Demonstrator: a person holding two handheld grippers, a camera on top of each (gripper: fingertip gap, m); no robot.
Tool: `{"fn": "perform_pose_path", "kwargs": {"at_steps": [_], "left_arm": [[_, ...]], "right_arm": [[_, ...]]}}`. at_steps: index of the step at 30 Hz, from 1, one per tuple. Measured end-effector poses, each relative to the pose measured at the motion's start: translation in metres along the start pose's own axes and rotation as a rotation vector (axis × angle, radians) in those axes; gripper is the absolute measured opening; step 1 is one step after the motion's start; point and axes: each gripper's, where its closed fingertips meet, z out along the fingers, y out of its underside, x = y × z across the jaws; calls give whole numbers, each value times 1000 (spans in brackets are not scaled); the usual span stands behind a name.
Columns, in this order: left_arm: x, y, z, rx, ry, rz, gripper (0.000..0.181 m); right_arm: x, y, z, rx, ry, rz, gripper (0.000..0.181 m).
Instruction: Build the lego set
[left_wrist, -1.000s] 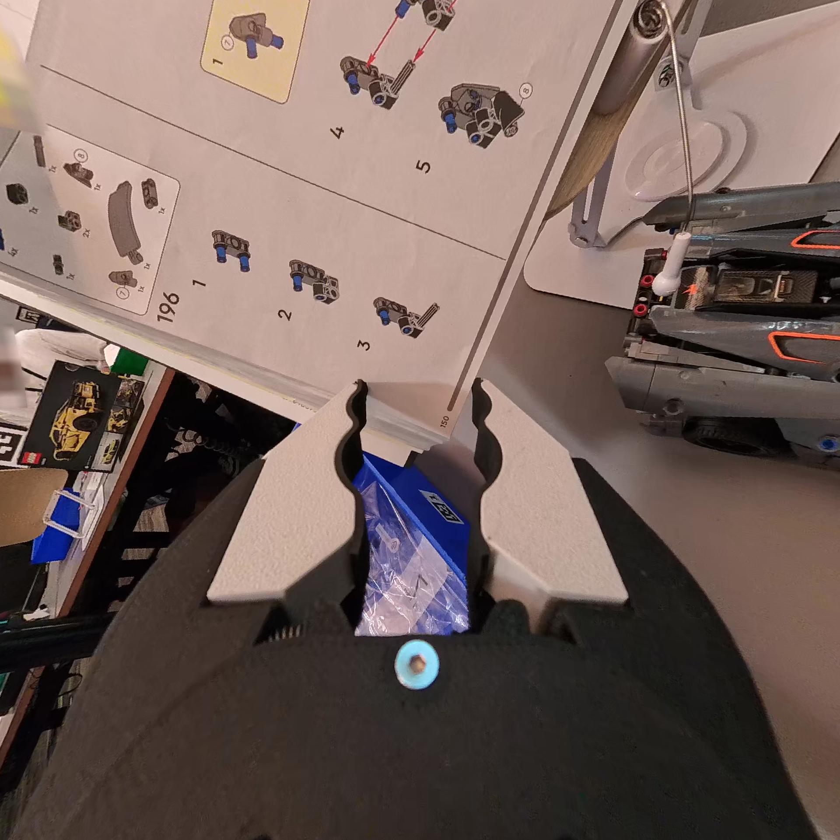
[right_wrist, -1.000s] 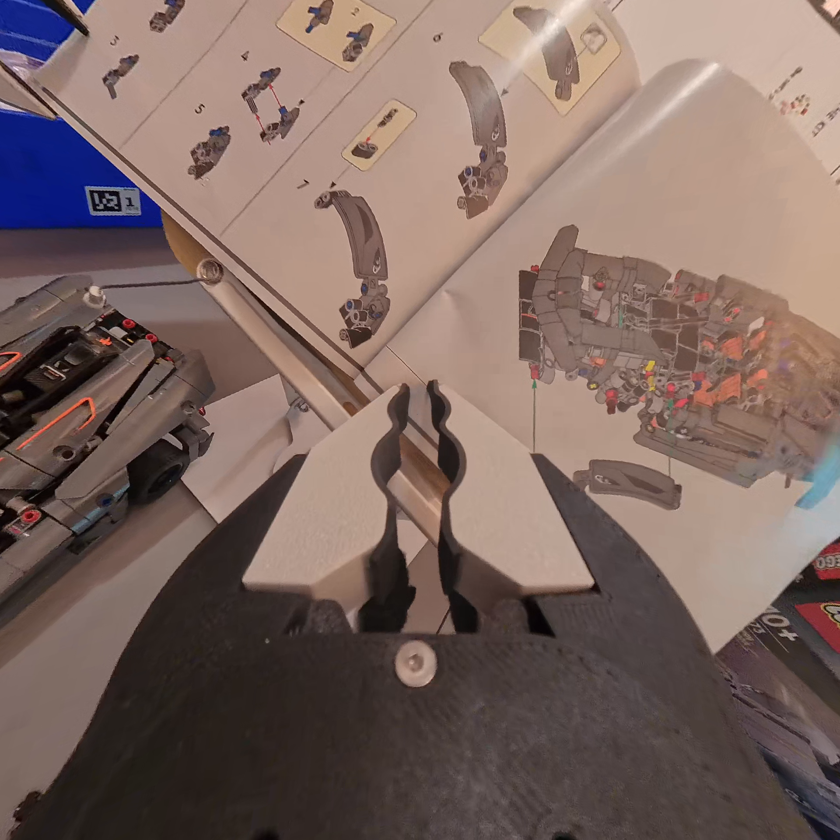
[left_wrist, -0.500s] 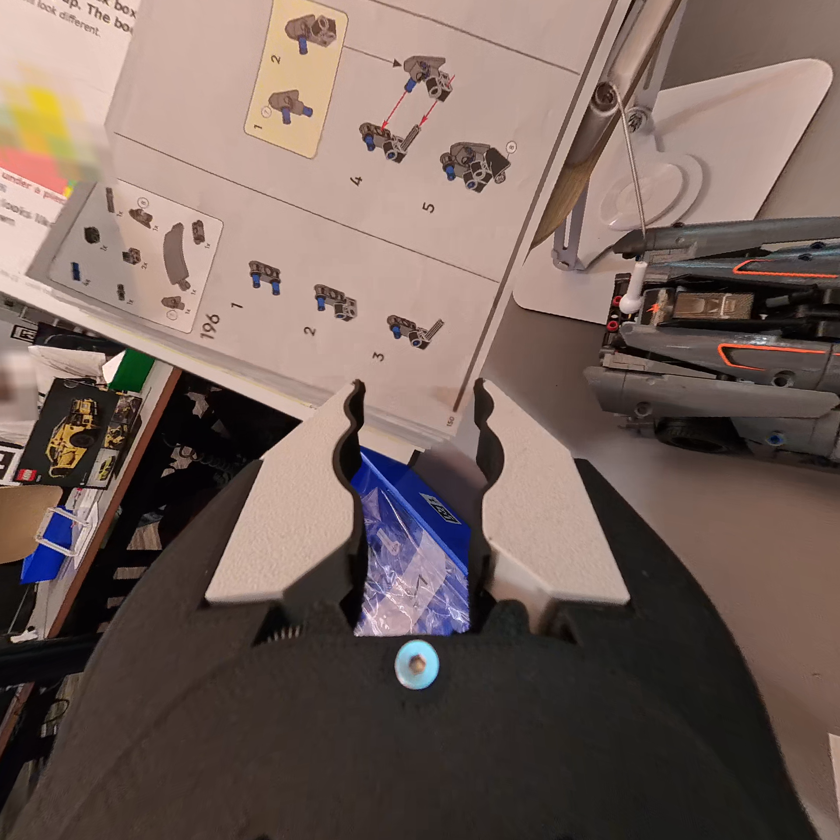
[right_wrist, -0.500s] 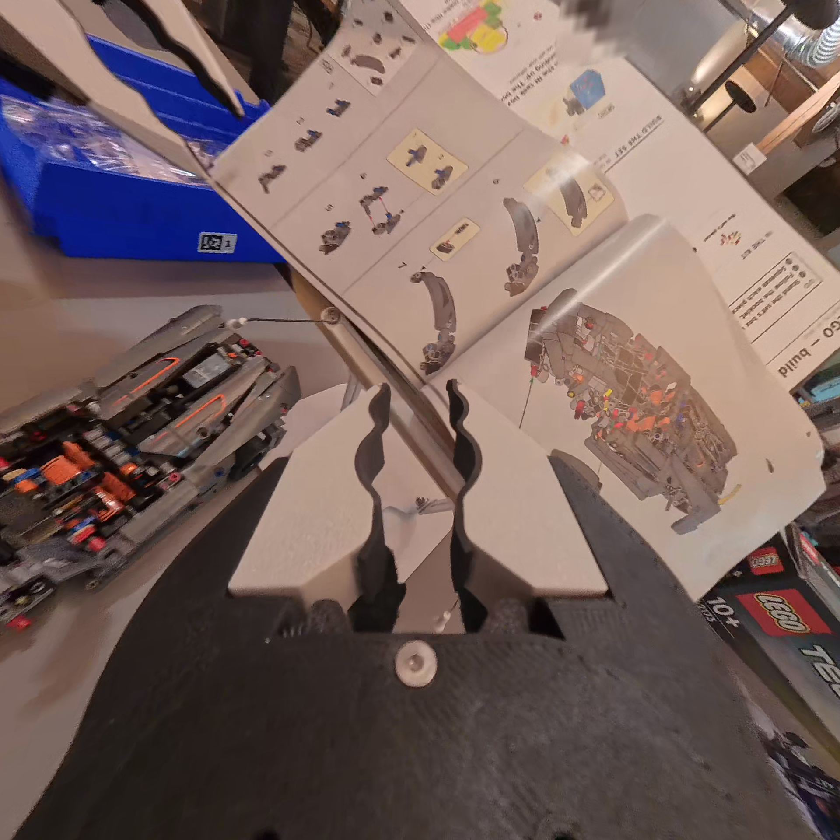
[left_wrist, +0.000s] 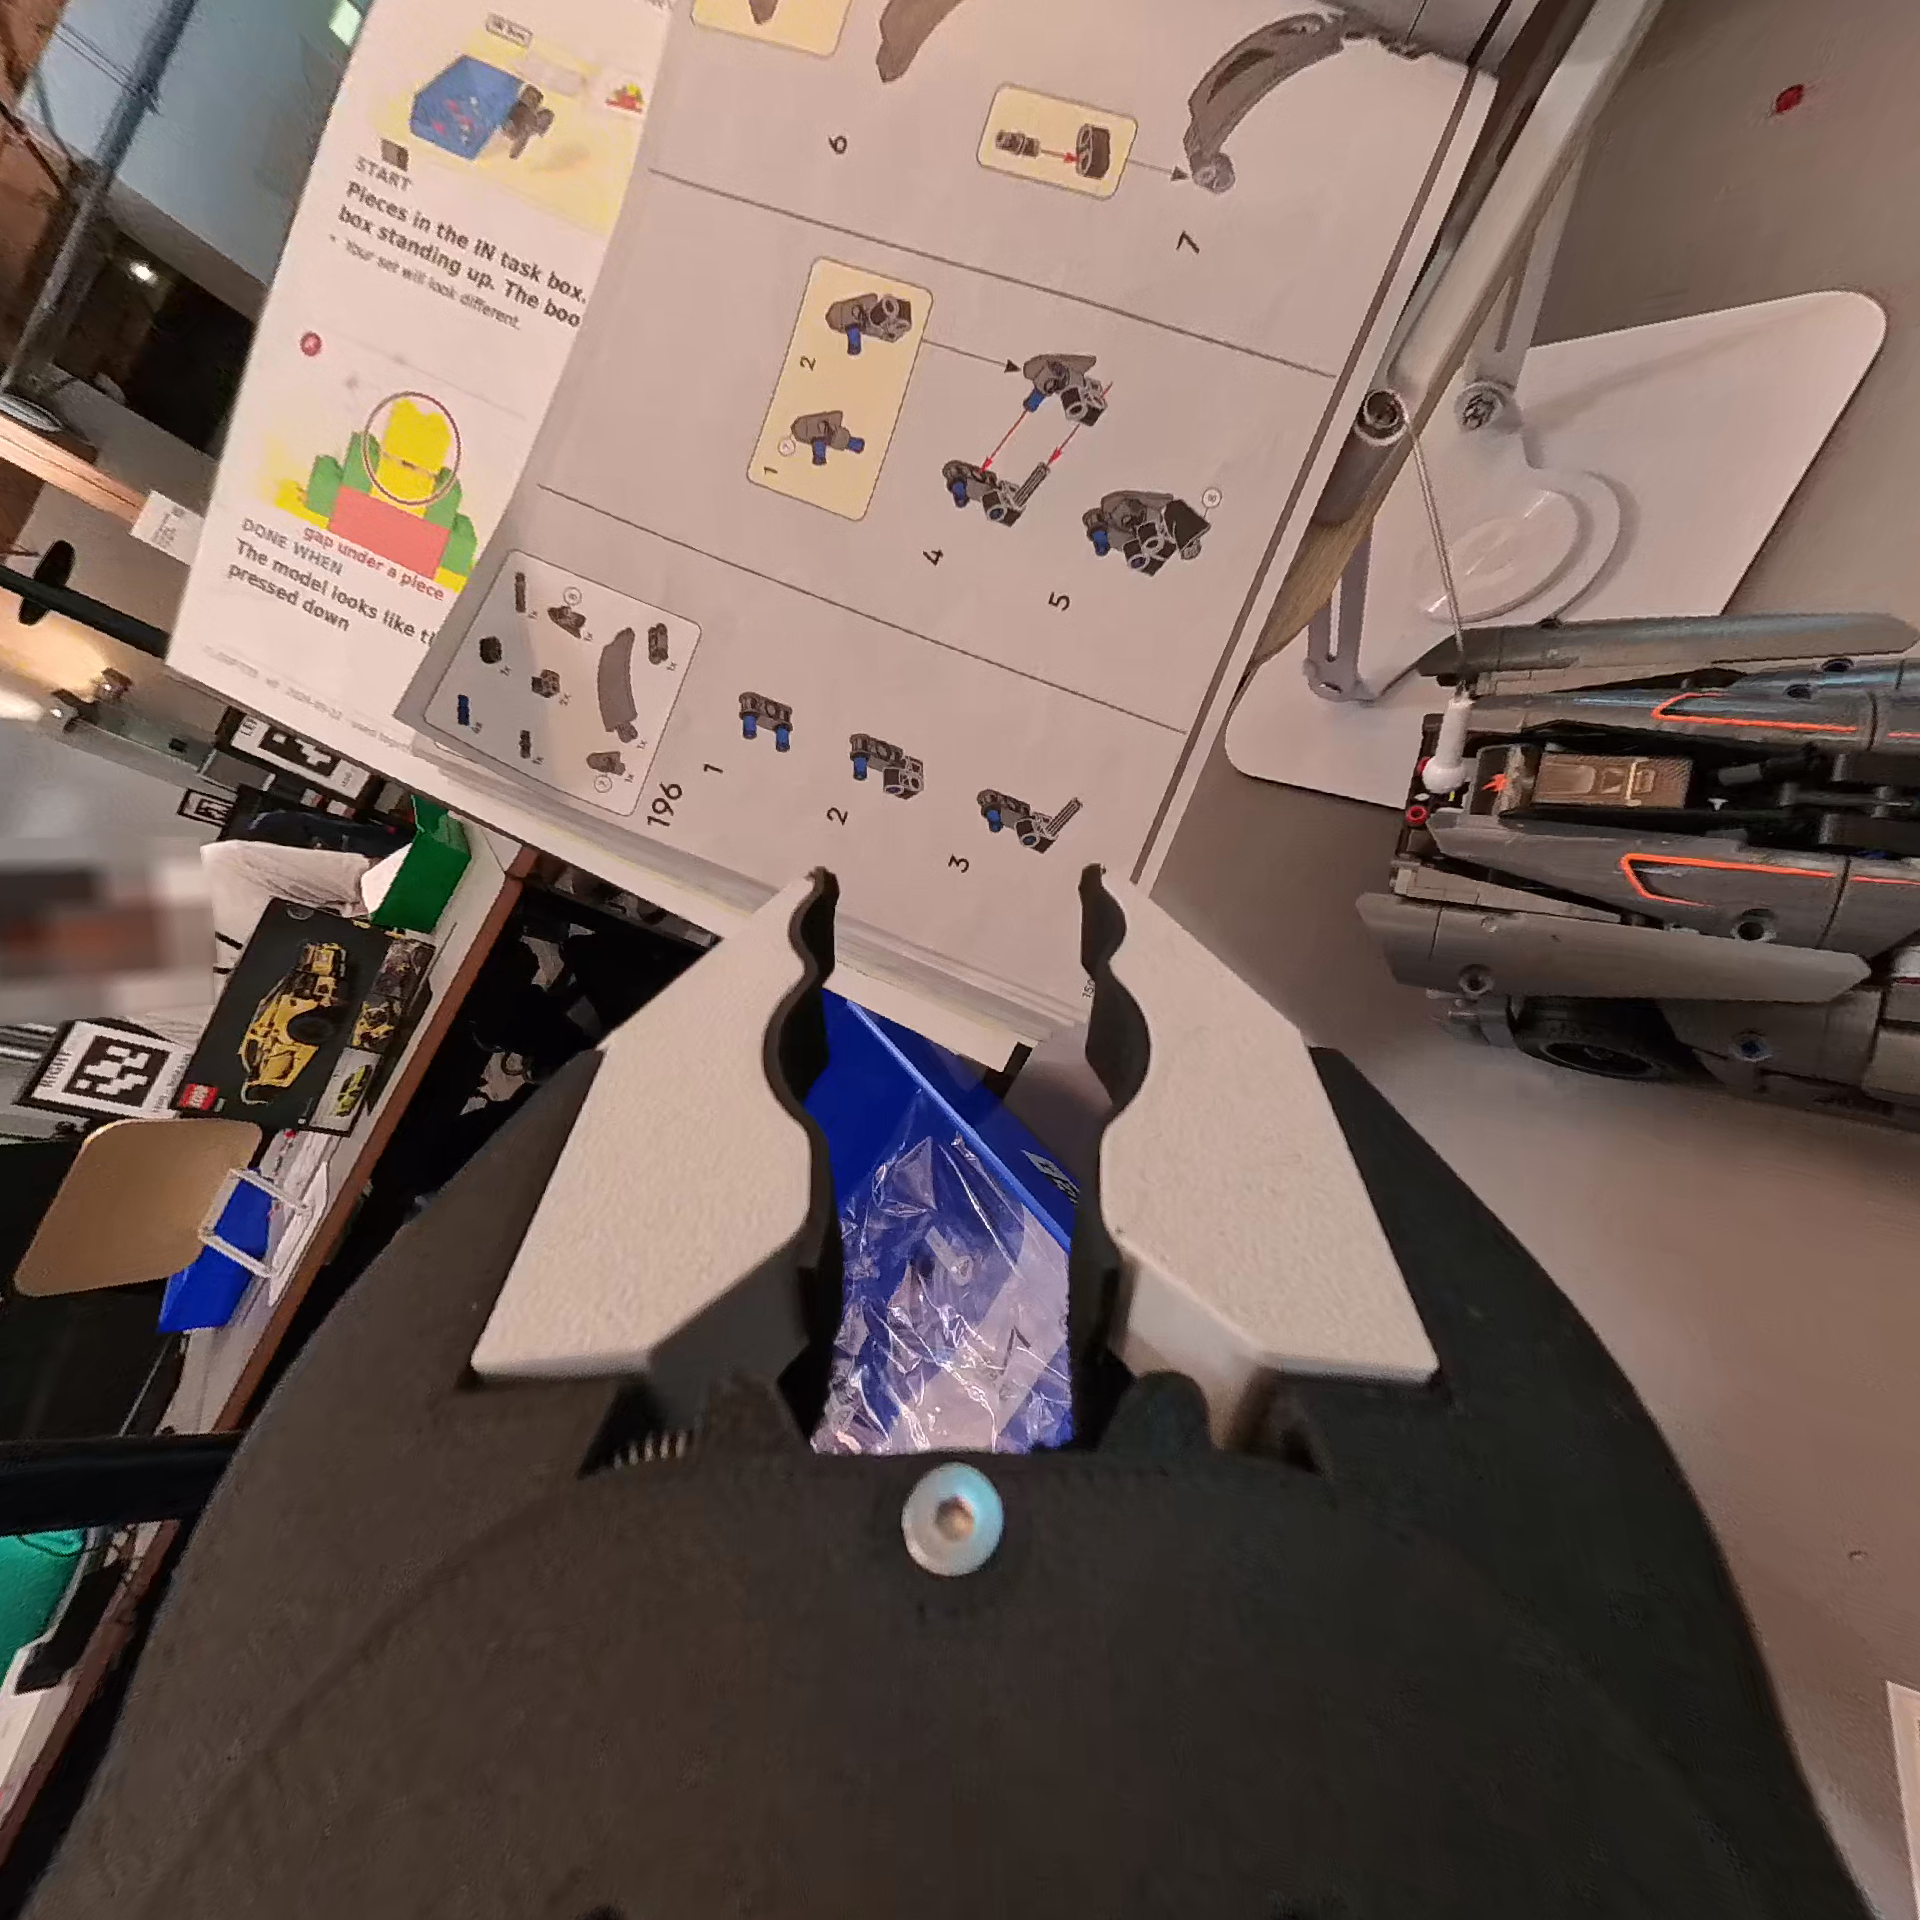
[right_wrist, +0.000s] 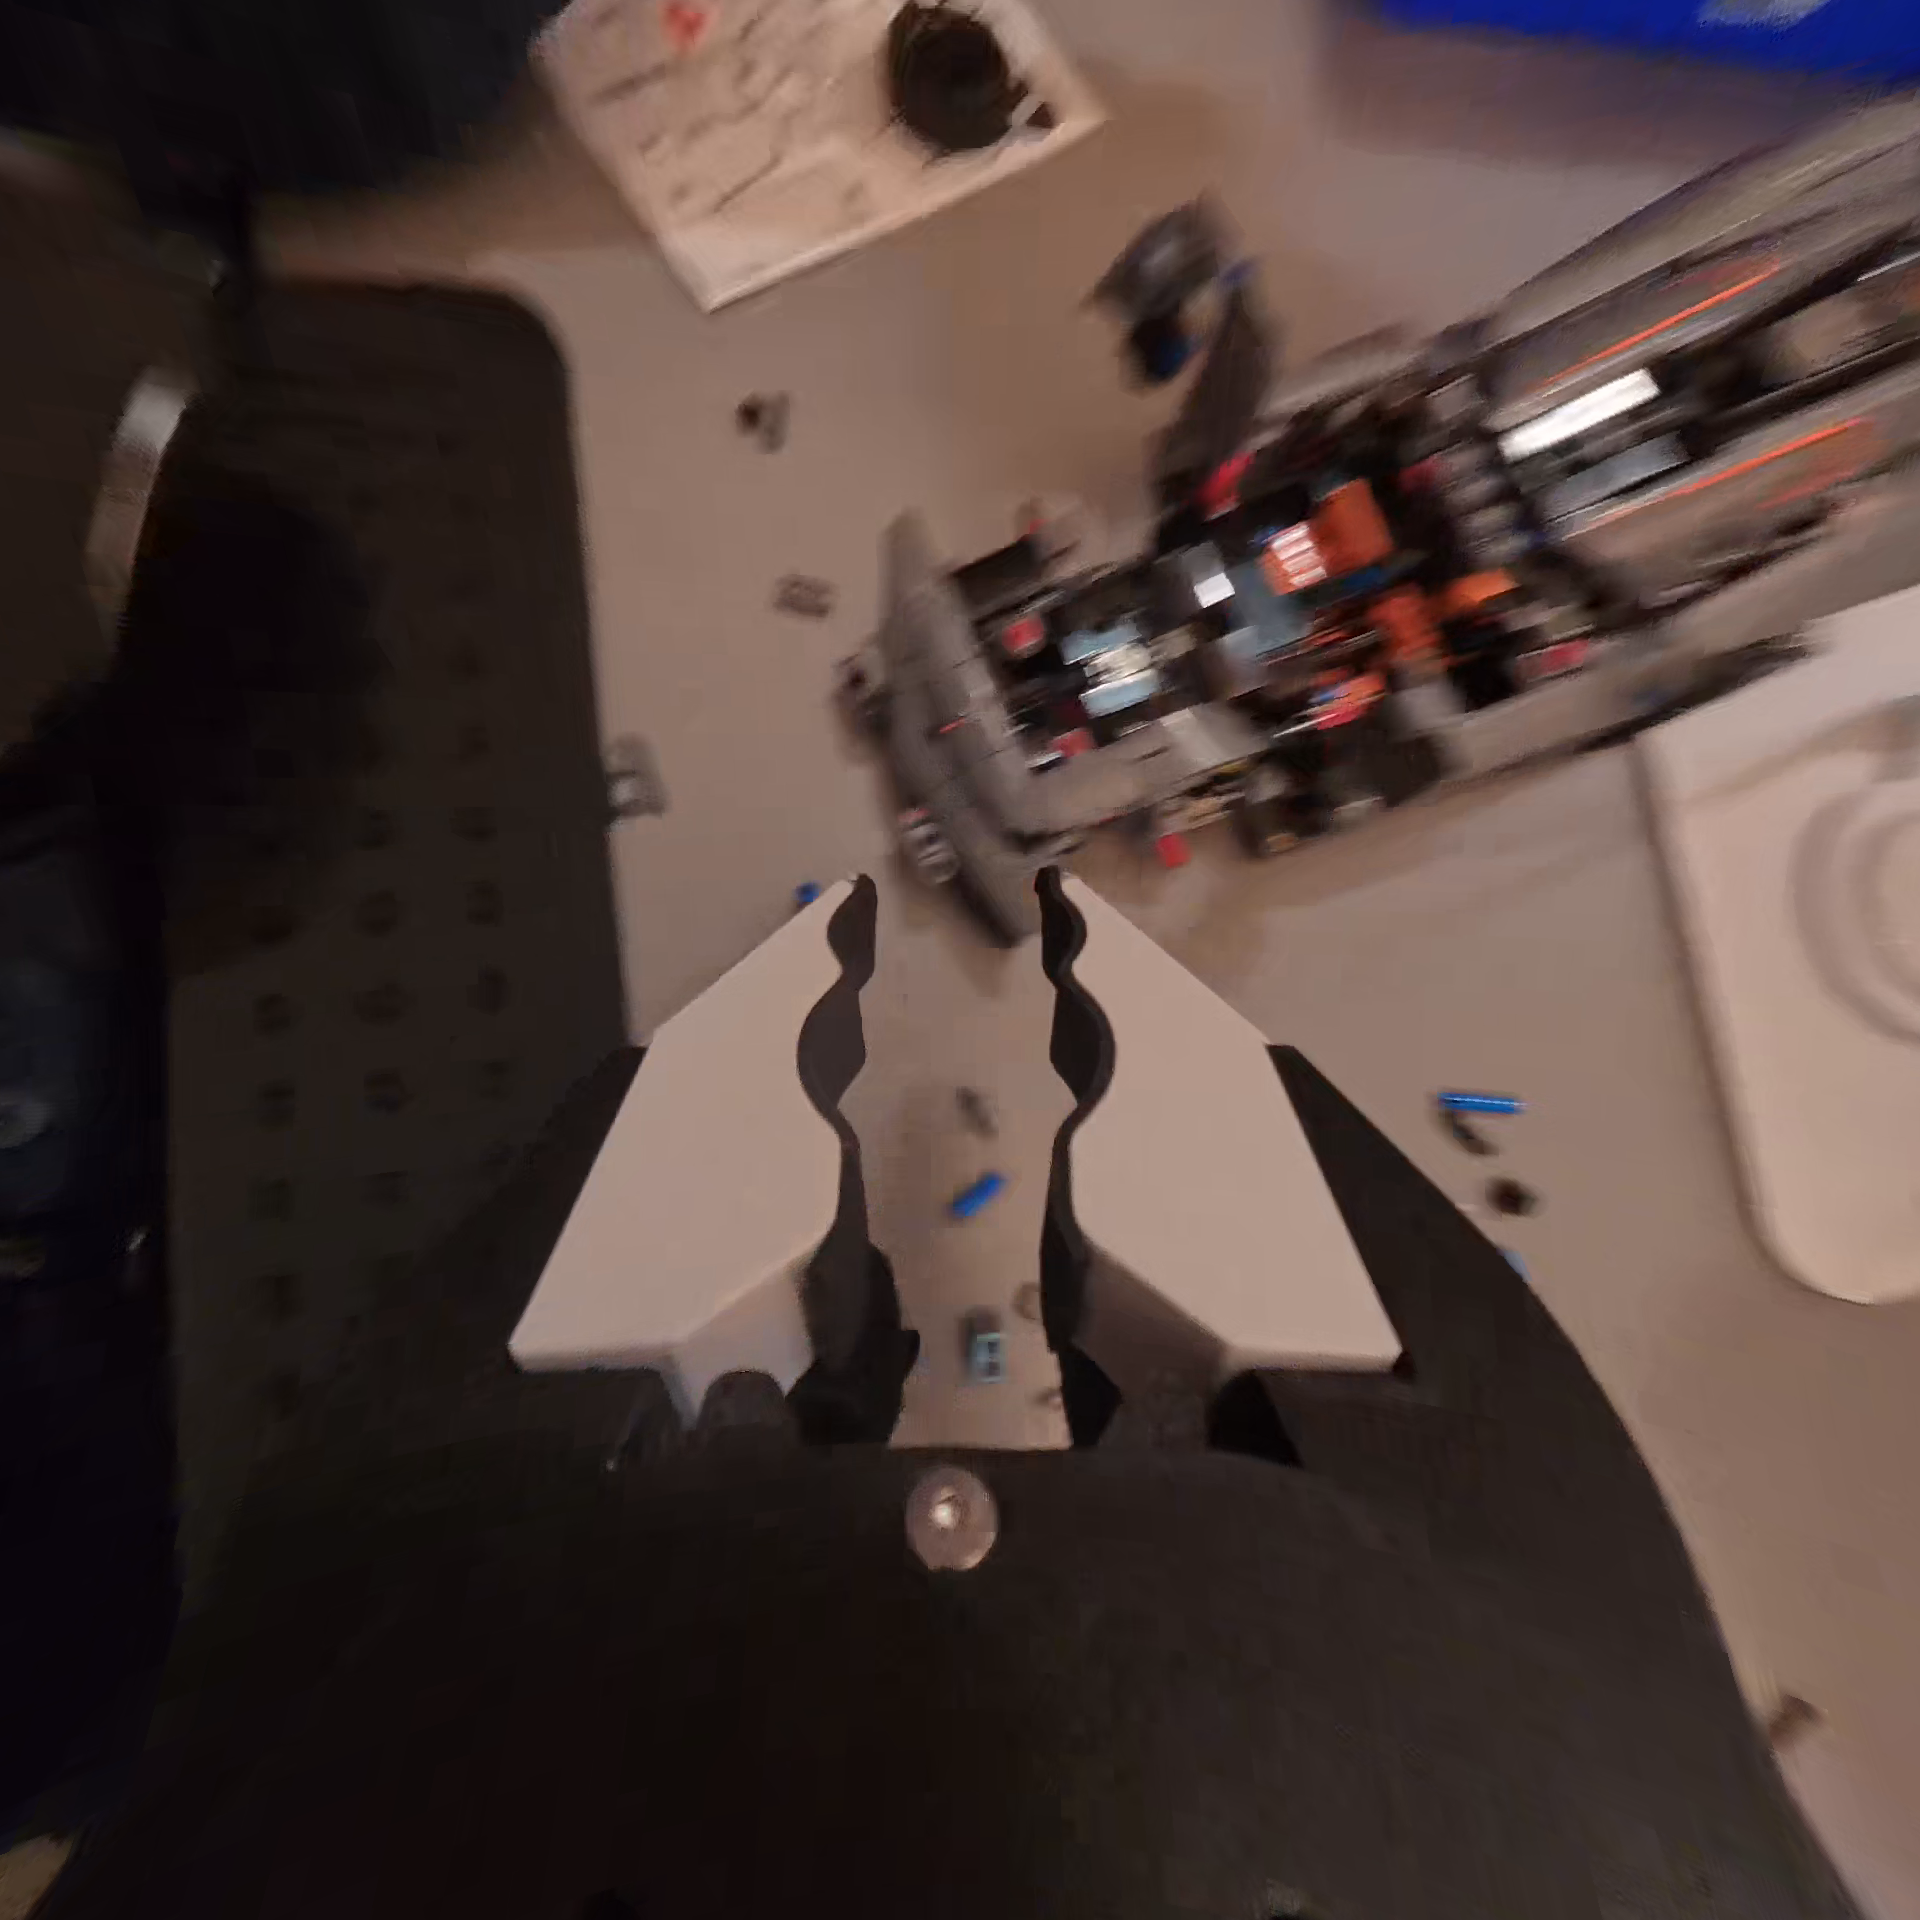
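Grey table (right_wrist: 1299, 1039) carries the half-built car model (right_wrist: 1351, 623) toward its far edge, beside the open instruction booklet (left_wrist: 935, 623). Loose pins (right_wrist: 977, 1195) lie scattered nearer. Left tool (left_wrist: 956, 883) and right tool (right_wrist: 948, 883) both spread, holding nothing. Right view blurred: a hasty descent risks scattering pins or knocking the model.
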Motion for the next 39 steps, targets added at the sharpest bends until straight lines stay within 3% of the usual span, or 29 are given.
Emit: {"fn": "perform_pose_path", "kwargs": {"at_steps": [5,15,21,26,30,36,39], "left_arm": [[5,-9,0,9,4,23,45],[14,-23,1,27,22,53,45],[25,-44,-4,64,43,84,46],[43,-71,-10,108,85,126,46],[61,-97,-16,146,108,151,45],[102,-114,-26,99,168,226,44],[138,-122,-43,159,217,218,39]], "right_arm": [[-32,44,38,-180,-52,-20,30],[-30,37,43,-119,-54,14,14],[-14,13,23,92,-84,123,14],[7,-9,-5,314,-140,238,14],[21,-16,-19,405,-137,254,14],[29,-27,-32,533,-156,267,14],[31,-32,-40,624,-198,320,14]]}}
